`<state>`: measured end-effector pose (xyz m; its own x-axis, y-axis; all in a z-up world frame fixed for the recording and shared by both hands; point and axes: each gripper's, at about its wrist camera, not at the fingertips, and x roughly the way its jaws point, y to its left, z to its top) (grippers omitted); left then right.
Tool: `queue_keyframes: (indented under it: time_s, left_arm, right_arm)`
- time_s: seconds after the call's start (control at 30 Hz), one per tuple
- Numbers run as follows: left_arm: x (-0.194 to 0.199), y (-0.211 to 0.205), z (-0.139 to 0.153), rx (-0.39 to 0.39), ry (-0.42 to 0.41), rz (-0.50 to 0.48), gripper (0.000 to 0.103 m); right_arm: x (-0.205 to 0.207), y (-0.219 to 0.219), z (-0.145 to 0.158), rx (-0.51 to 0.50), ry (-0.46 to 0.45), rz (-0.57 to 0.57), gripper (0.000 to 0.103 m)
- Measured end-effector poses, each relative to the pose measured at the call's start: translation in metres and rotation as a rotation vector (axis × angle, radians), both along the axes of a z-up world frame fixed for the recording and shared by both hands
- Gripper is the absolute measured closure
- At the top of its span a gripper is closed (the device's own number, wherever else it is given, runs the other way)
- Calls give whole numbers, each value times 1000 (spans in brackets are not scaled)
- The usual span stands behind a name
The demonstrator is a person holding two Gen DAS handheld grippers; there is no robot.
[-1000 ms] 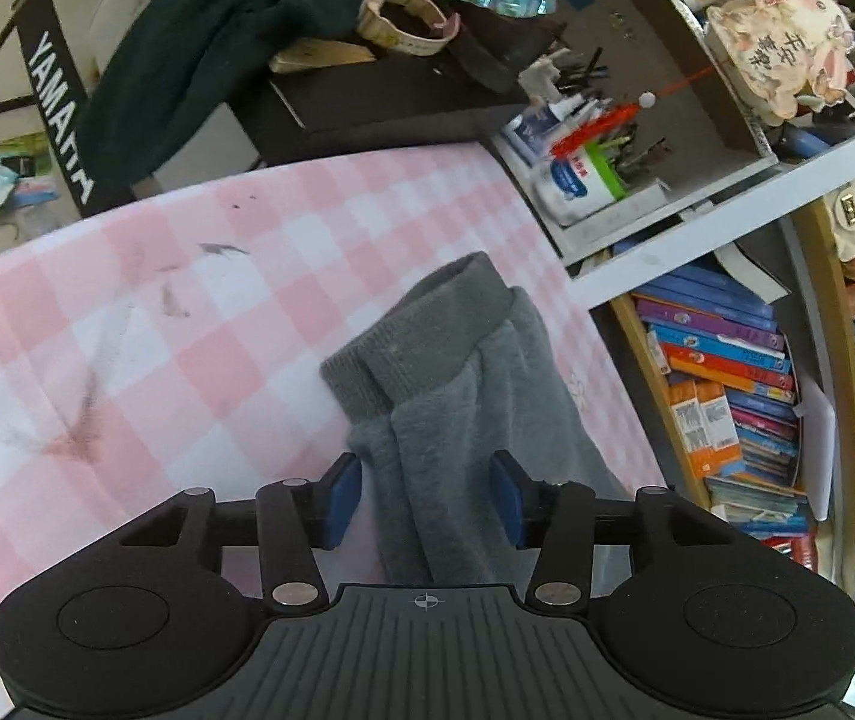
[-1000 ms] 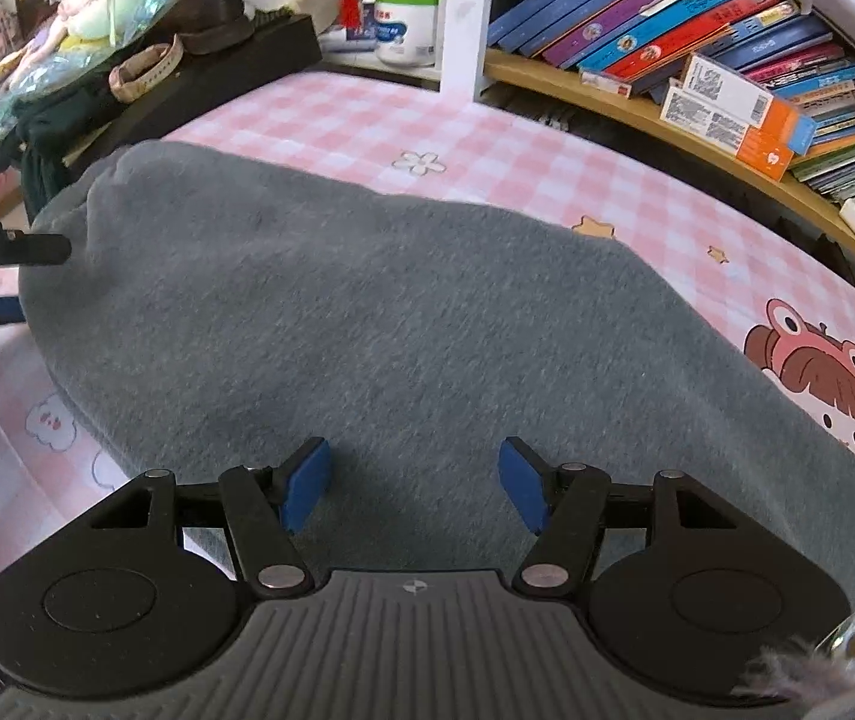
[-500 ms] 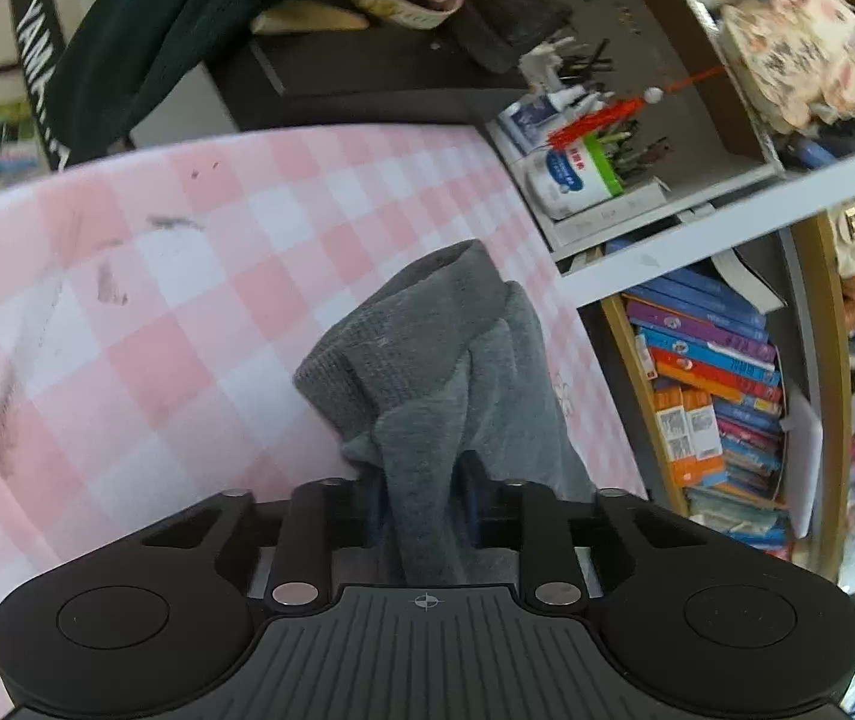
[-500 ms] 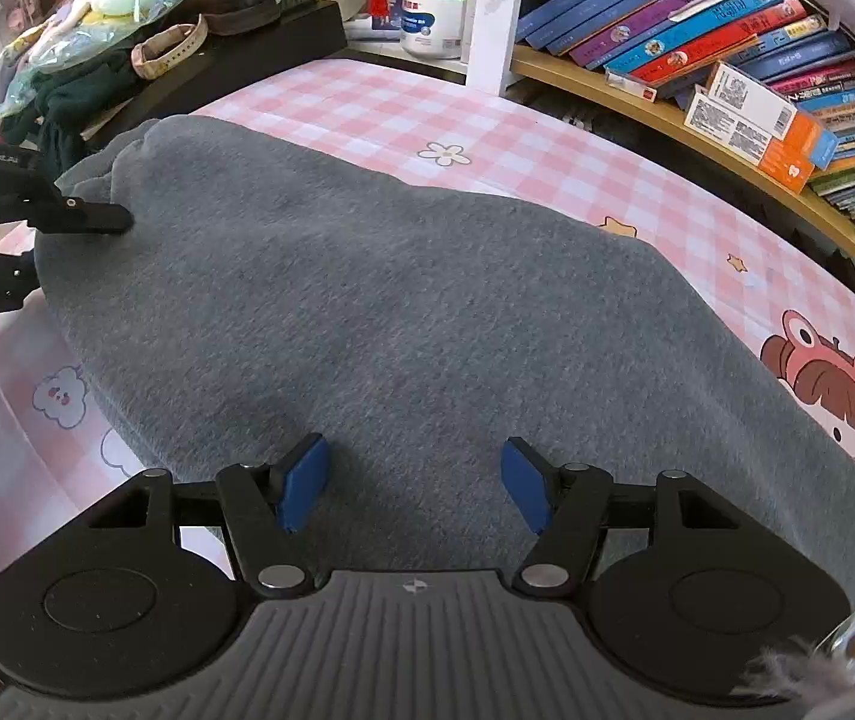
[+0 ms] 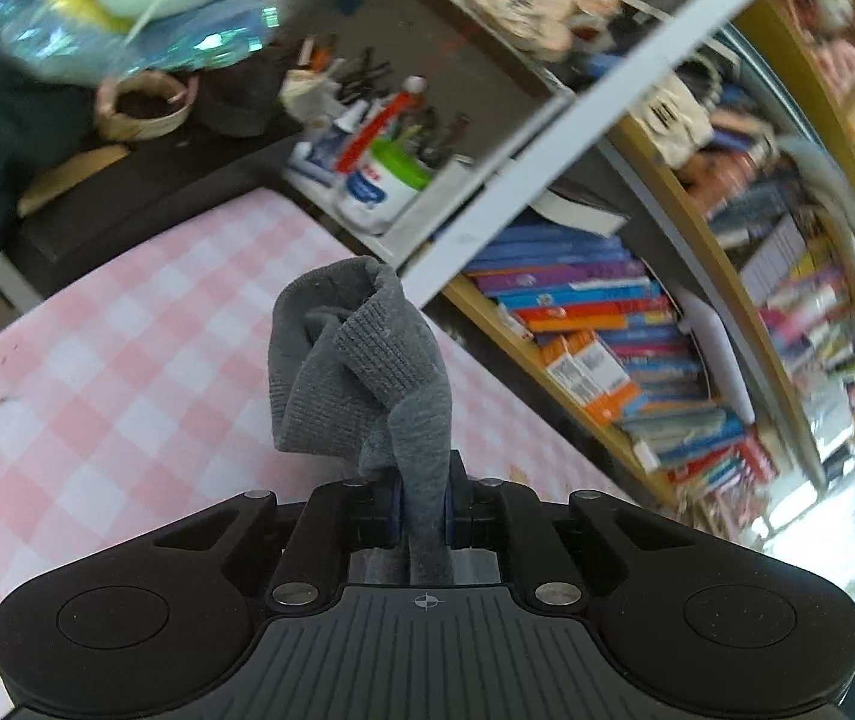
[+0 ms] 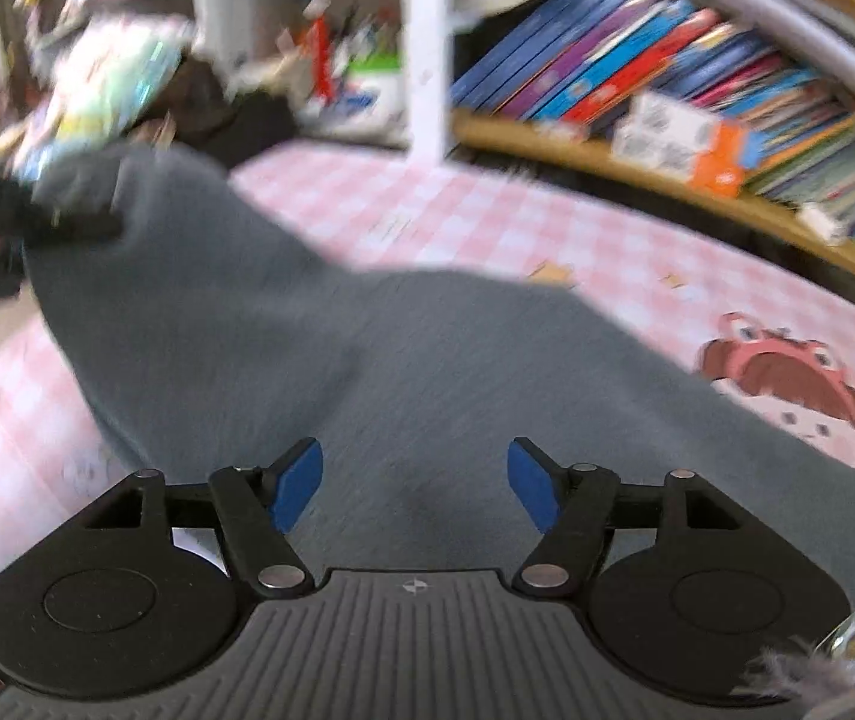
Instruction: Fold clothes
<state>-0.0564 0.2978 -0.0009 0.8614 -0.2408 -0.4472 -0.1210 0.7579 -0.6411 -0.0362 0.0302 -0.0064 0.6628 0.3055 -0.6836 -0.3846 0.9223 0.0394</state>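
A grey knit garment (image 6: 331,360) lies spread on the pink checked bed sheet (image 6: 547,228). In the left wrist view my left gripper (image 5: 421,510) is shut on the garment's ribbed cuff end (image 5: 361,360) and holds it raised above the sheet (image 5: 127,348). That gripper also shows at the far left of the right wrist view (image 6: 37,222), pinching the cloth's raised end. My right gripper (image 6: 415,486) is open, hovering just over the middle of the garment with nothing between its blue pads (image 6: 298,480).
A bookshelf full of books (image 5: 607,324) runs along the far edge of the bed. A shelf with bottles and pens (image 5: 379,174) and a dark desk with clutter (image 5: 127,168) stand behind. A cartoon print (image 6: 787,384) marks the sheet at right.
My left gripper closed on the cuff end and lifted it off the sheet, swinging right. The right gripper stayed open and shifted over the garment; both views are motion-blurred.
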Motion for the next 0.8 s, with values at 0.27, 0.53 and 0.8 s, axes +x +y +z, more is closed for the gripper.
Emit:
queue_keyframes:
  time_s: [0.27,0.53,0.8]
  left_arm:
    - [2,-28,26,147,-48,-95,93]
    - [5,-65,44,284,-91,-199,93]
    - [13,-102,56,388,-95,-288,92]
  right_arm:
    - [-6,-38,8,89,37,-130,32]
    - [-12,-55,9,145,35,-181,28]
    - [-12,-73,6,204,44,-229,28]
